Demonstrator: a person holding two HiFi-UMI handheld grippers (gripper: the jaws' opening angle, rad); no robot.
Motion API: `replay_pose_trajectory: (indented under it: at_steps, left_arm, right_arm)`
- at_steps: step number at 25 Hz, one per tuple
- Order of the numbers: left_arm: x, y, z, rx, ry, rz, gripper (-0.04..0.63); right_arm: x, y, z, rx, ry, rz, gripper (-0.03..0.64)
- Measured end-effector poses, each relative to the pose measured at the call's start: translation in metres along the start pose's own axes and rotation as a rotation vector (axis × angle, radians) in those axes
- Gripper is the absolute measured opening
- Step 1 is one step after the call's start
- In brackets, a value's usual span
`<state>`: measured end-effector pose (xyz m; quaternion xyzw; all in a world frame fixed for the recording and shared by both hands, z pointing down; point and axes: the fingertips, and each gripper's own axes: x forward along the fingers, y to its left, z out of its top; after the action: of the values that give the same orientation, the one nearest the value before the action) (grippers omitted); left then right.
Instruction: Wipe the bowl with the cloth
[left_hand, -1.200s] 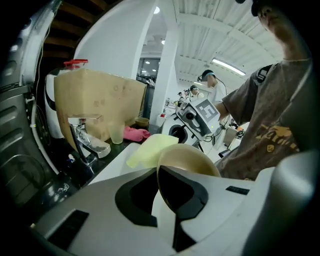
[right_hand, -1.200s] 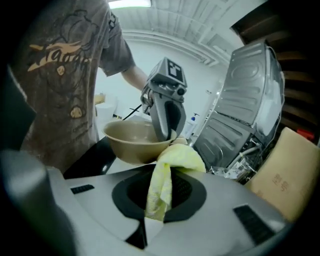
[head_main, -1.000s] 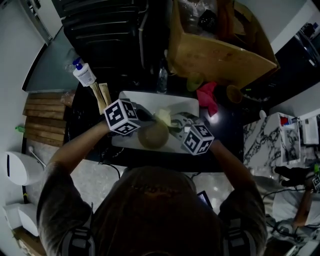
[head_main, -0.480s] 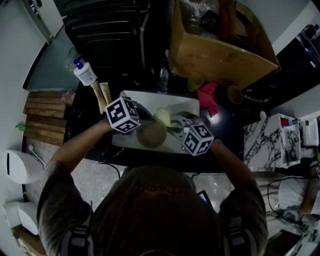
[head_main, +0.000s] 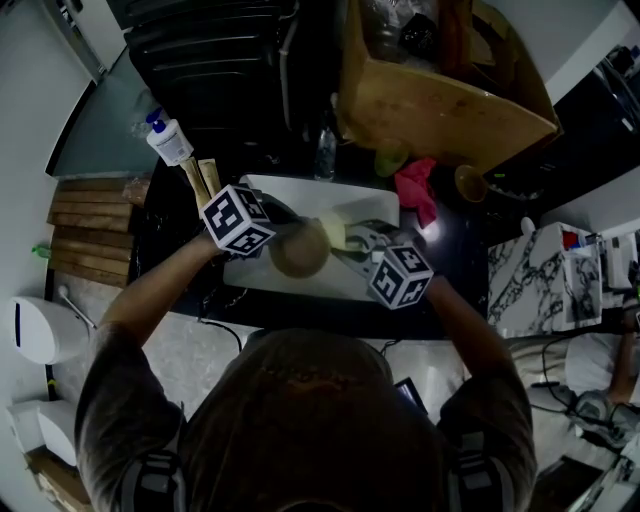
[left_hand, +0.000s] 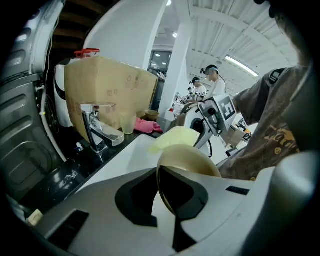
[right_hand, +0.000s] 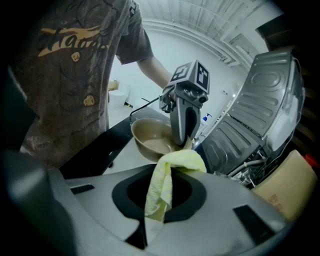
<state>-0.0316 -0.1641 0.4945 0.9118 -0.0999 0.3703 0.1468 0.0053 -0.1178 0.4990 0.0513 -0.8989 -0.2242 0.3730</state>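
We hold the bowl (left_hand: 189, 161) in our left gripper (left_hand: 171, 206). Its jaws pinch the rim tight, one jaw inside the bowl and one outside. The bowl is tan and tipped up on its side, over the white sink (head_main: 300, 192). We think it hangs in the air, but that is hard to tell for sure.

Our right gripper (right_hand: 155, 206) squeezes the yellow cloth (right_hand: 172, 167). The jaws are closed on the middle of the cloth, and a soft bunch sticks out in front. That bunch is just beside the bowl's rim, close to where the left jaws pinch. We cannot tell if it touches the bowl.

We think the wiping is the job right now. To do it well, we should push the soft bunch right into the bowl and rub round and round, on the bottom and up the sides. The left pinch must be strong, so the bowl does not slip or spin. We should not press too hard, or the bowl may twist out of the jaws. The left jaws cover a small bit of the rim, so the cloth cannot reach that bit. It is good to do all this over the sink, in case the bowl drops. The tap (left_hand: 100, 131) and the pink rag (head_main: 418, 192) are well apart from us, so we need not bump them.
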Motion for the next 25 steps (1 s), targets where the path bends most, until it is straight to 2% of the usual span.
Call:
replay_pose_trajectory:
  at_steps: [8,14,19,25]
  left_arm:
    - [-0.005,0.019,0.001,-0.057,-0.048,0.101,0.022]
    - [-0.007,0.027,0.005,-0.116,-0.117,0.163,0.023]
    - [-0.009,0.037,0.007,-0.223,-0.211,0.241,0.023]
    - [-0.021,0.049,0.022,-0.332,-0.392,0.383,0.021]
  right_arm:
    - [-0.002,0.011,0.003,0.051,-0.029,0.007,0.020]
    - [-0.003,0.011,0.006,0.159,-0.075,-0.057,0.020]
    - [-0.006,0.003,0.004,0.299,-0.132,-0.142,0.020]
    - [-0.014,-0.016,0.001,0.505,-0.218,-0.276,0.020]
